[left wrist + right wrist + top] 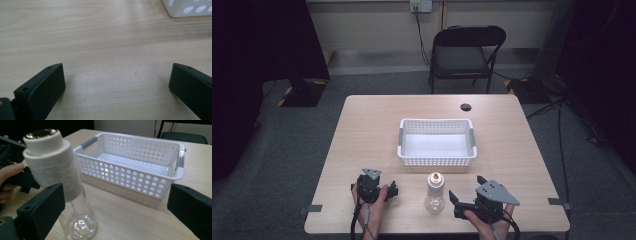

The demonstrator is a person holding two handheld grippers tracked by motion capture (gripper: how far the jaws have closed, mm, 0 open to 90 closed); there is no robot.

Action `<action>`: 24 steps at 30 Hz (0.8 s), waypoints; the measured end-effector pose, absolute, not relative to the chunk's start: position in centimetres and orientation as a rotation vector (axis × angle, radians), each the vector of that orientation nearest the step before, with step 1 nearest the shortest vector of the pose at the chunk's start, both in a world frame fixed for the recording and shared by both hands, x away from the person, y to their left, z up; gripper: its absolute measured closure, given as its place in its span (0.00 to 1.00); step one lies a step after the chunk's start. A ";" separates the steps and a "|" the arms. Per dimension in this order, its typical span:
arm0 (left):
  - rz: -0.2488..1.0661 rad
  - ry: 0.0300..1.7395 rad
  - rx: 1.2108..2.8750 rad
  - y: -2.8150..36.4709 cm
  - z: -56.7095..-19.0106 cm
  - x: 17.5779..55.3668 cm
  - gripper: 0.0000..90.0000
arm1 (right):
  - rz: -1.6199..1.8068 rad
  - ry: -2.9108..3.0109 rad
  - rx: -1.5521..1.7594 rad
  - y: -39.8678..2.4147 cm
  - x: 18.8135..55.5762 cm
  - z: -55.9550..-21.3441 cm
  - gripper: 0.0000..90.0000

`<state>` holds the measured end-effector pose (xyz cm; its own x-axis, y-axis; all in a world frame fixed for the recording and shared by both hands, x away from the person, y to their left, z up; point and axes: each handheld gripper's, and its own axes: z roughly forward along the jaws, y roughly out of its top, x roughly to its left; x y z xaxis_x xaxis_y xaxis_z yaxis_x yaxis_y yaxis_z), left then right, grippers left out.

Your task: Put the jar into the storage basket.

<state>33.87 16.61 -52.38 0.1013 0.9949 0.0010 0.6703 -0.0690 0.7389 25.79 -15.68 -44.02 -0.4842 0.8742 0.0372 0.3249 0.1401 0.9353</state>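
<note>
1. Bottle (pixel 435 193) stood upright on the table (pixel 362 130), near the front edge, between my two hand-held grippers and just in front of the white basket (pixel 437 161). The basket looked empty.
2. My right hand-held gripper (pixel 455 199) was spread wide, holding nothing. In the right gripper view the bottle (pixel 60 185) sat by the left jaw, off-centre, not between the jaws.
3. My left hand-held gripper (pixel 393 190) was also spread and empty, low over bare table (pixel 105 50), with a basket corner (pixel 190 8) at the top right of its view.
4. Step in hand, as I judged it: a right-side grasp on the bottle. I needed to swing left first so that the body sat midway between the jaws.
5. Best grip was on the white wrapped upper part, not the clear glass-like base, which looked slippery.
6. I had to close slowly, since the tall narrow bottle could tip if one jaw touched first.
7. The lift should go straight up to clear the basket rim.
</note>
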 end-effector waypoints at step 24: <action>0.719 1.628 1.802 16.6 -52.4 33.9 0.00 | 1.472 1.934 0.989 -12.8 25.3 -42.8 0.09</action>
